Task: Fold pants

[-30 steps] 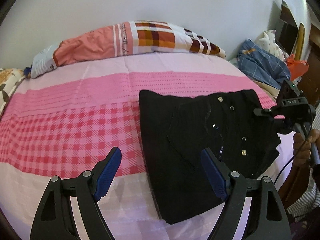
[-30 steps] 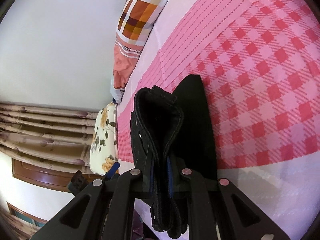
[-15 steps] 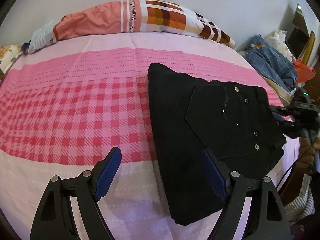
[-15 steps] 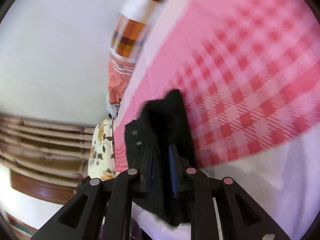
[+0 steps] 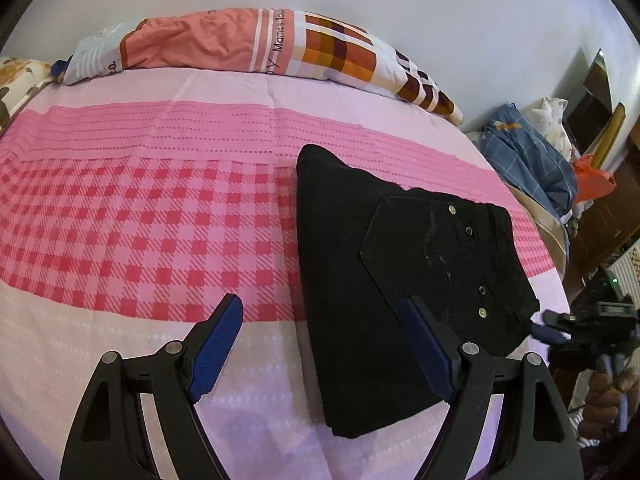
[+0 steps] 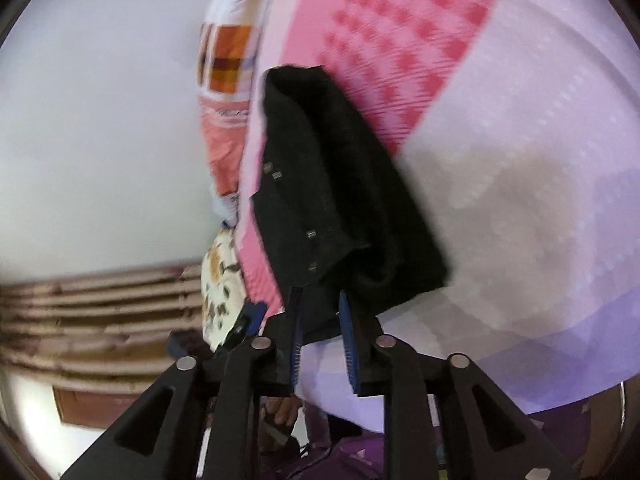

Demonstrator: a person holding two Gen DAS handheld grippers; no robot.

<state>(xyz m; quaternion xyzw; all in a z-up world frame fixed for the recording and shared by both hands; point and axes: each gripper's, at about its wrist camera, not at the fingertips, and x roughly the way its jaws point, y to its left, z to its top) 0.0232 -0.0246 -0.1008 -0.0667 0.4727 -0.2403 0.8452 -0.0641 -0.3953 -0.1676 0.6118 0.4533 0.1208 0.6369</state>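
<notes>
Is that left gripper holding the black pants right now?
No. The left gripper stands wide open above the bed, with nothing between its fingers; the pants lie folded beside it.

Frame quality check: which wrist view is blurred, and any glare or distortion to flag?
Right wrist view: motion smear across the bedspread and wall slats; black pants soft-edged, right claw fairly sharp. Left wrist view: crisp, even soft light; fisheye bows the bed's stripes; small glints on the pants' studs; faint claw shadow on the sheet.

Bed with pink checked sheet (image 5: 160, 216); patchwork bolster (image 5: 280, 48) along plain white wall (image 5: 400, 8). Heaped clothes (image 5: 528, 160) and dark wooden furniture (image 5: 616, 216) at right.
</notes>
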